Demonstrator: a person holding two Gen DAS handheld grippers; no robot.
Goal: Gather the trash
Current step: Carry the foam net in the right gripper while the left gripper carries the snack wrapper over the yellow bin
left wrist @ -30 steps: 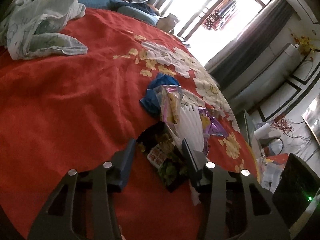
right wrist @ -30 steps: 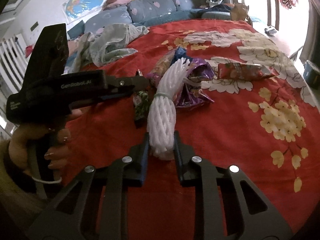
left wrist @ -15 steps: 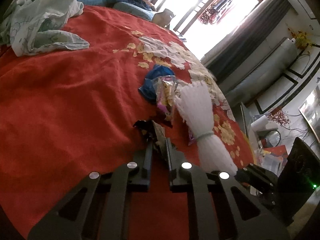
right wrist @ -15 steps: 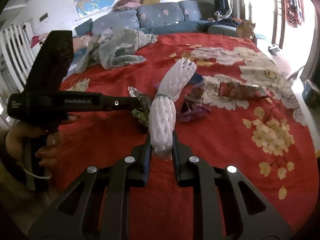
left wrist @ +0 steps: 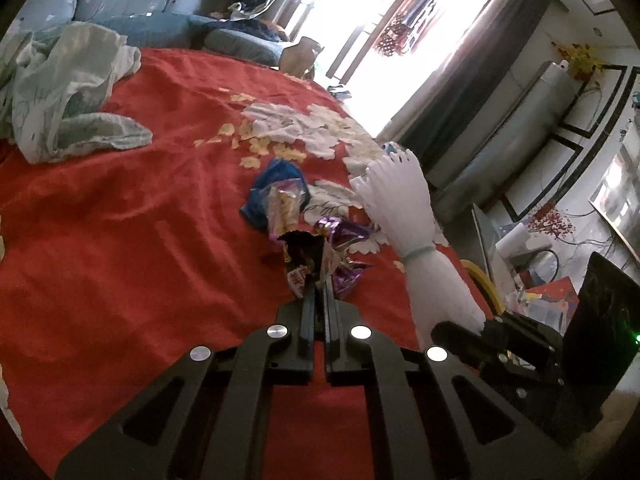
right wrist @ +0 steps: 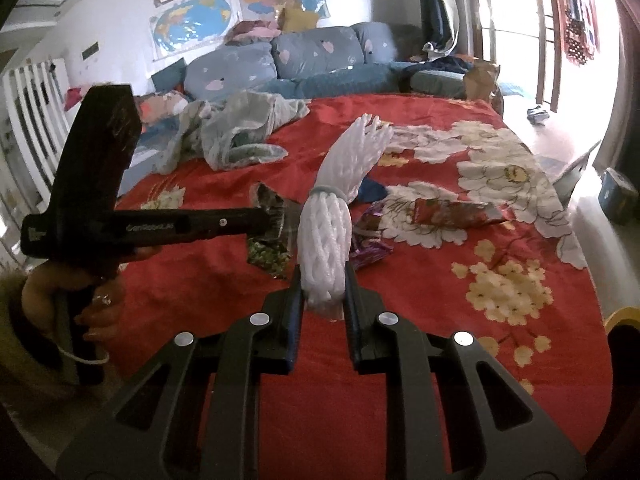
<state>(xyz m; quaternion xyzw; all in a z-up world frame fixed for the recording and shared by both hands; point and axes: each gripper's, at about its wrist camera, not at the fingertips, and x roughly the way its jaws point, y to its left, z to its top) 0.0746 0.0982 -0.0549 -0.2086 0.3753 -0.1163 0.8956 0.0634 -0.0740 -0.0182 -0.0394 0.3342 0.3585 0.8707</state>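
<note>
My left gripper (left wrist: 318, 286) is shut on a dark snack wrapper (left wrist: 302, 258), lifted a little off the red bedspread (left wrist: 120, 240). From the right wrist view the same wrapper (right wrist: 270, 254) hangs from the left gripper (right wrist: 276, 220). My right gripper (right wrist: 322, 280) is shut on a white foam net bundle (right wrist: 332, 224) tied with a band, which sticks up and forward. That bundle (left wrist: 412, 240) shows at the right in the left wrist view. A blue wrapper (left wrist: 264, 196), a yellow-pink packet (left wrist: 282, 208) and a purple wrapper (left wrist: 344, 236) lie on the bed.
A red snack packet (right wrist: 452, 214) lies on the floral bedspread (right wrist: 500, 184). A crumpled pale blanket (right wrist: 236, 132) sits at the back left, blue pillows (right wrist: 280, 60) behind it. A person's hand (right wrist: 60, 288) grips the left tool. Clutter and a fan (left wrist: 532, 256) stand beside the bed.
The left jaws went from wide apart around the dark wrapper to shut on it, then lifted it. The right gripper raised the foam bundle off the bed.
</note>
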